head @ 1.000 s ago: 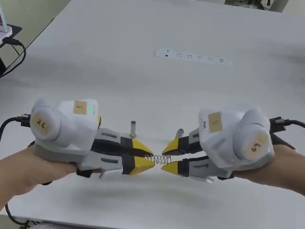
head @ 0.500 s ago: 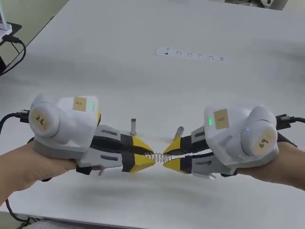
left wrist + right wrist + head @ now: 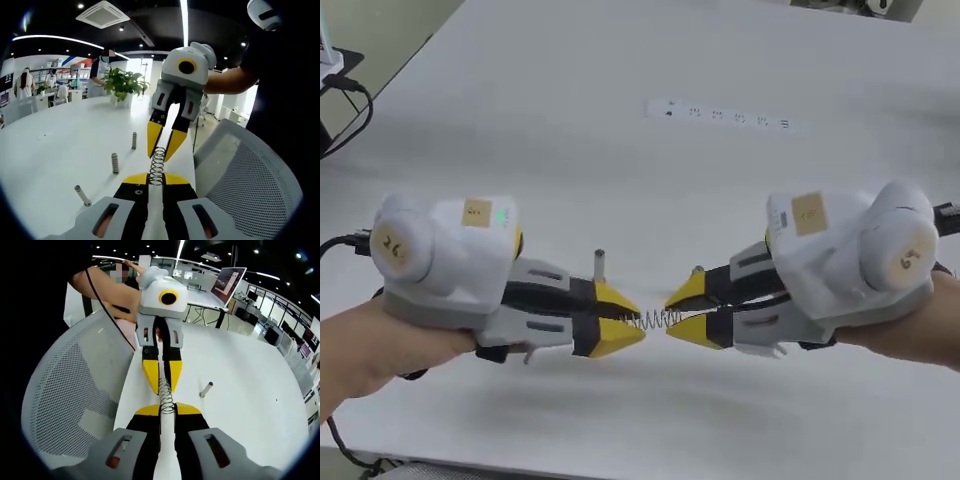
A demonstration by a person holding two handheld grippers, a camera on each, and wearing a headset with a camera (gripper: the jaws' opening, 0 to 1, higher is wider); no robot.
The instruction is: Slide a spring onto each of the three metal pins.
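Observation:
A small metal spring point(image 3: 655, 320) hangs level between my two grippers above the white table point(image 3: 620, 170). My left gripper point(image 3: 638, 324) is shut on its left end, seen close up where my left gripper point(image 3: 156, 179) pinches the coil point(image 3: 157, 161). My right gripper point(image 3: 671, 317) is shut on the other end, and the spring point(image 3: 165, 392) runs out of my right gripper point(image 3: 166, 410). Behind them a bare pin point(image 3: 599, 265) stands upright. A pin with a spring on it point(image 3: 697, 272) peeks over the right gripper. Two sprung pins point(image 3: 115, 163) point(image 3: 134, 140) and the bare pin point(image 3: 82, 195) stand in a row.
A white power strip point(image 3: 725, 118) lies further back on the table. A black cable point(image 3: 345, 92) hangs at the far left. The table's near edge runs just below the grippers, with a mesh chair point(image 3: 250, 170) beside it. People and a plant are in the background.
My right gripper has risen and shifted right, and its jaws have come together on the spring's end. The left gripper has stayed almost where it was.

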